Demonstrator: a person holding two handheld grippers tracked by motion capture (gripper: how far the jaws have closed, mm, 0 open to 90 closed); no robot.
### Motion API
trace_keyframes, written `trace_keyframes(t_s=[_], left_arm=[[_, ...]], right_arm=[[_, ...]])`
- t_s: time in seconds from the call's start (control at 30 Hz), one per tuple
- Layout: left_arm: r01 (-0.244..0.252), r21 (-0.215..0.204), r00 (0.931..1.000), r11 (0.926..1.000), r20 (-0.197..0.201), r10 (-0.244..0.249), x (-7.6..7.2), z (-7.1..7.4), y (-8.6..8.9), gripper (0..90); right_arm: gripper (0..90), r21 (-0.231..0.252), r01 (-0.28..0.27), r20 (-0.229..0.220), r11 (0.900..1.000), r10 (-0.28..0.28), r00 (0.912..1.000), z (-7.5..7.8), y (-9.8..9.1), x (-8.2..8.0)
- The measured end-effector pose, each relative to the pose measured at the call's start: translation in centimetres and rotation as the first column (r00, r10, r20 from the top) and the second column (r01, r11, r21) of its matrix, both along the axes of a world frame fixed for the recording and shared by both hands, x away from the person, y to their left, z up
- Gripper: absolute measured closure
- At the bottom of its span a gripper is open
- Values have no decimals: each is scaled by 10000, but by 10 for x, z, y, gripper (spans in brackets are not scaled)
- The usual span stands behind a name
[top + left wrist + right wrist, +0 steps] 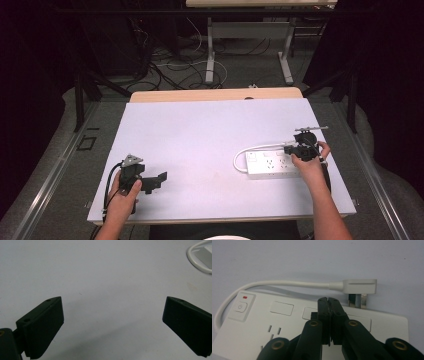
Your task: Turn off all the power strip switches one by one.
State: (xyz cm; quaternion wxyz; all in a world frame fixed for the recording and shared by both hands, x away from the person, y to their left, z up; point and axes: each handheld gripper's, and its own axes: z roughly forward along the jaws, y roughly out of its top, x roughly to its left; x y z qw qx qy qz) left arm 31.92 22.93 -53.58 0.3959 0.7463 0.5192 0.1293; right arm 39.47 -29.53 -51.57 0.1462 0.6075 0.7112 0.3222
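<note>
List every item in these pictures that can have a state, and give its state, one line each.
Left tool: jaws wide open, holding nothing, over the table.
Right tool: jaws shut, empty, above the power strip.
Power strip: flat on the table, sockets unused.
Plug: not inserted, prongs exposed, beside the strip.
Cord: looped back round.

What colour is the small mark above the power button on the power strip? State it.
Red, on the white power strip, above the power button; the right gripper view shows it best.
</note>
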Motion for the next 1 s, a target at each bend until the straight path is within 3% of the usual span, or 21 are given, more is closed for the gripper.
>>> trace_keyframes(t_s=[0.4, 0.6, 0.83, 1.0], left_arm=[[0, -23, 10000, 10000, -3, 0, 0, 0, 0, 37], [32, 10, 10000, 10000, -42, -32, 0, 0, 0, 36], [5, -24, 10000, 10000, -10, -5, 0, 0, 0, 36], [15, -15, 10000, 10000, -5, -15, 0, 0, 0, 36]], right_arm=[[833, -164, 140, 89, 9998, -138, 9999, 7, -8, -4], [838, -196, 250, -19, 9995, -251, 9997, 8, -14, -4], [882, -371, 425, 206, 9984, -417, 9989, 11, -22, -7], [866, -544, 537, 254, 9971, -524, 9983, 12, -26, -7]])
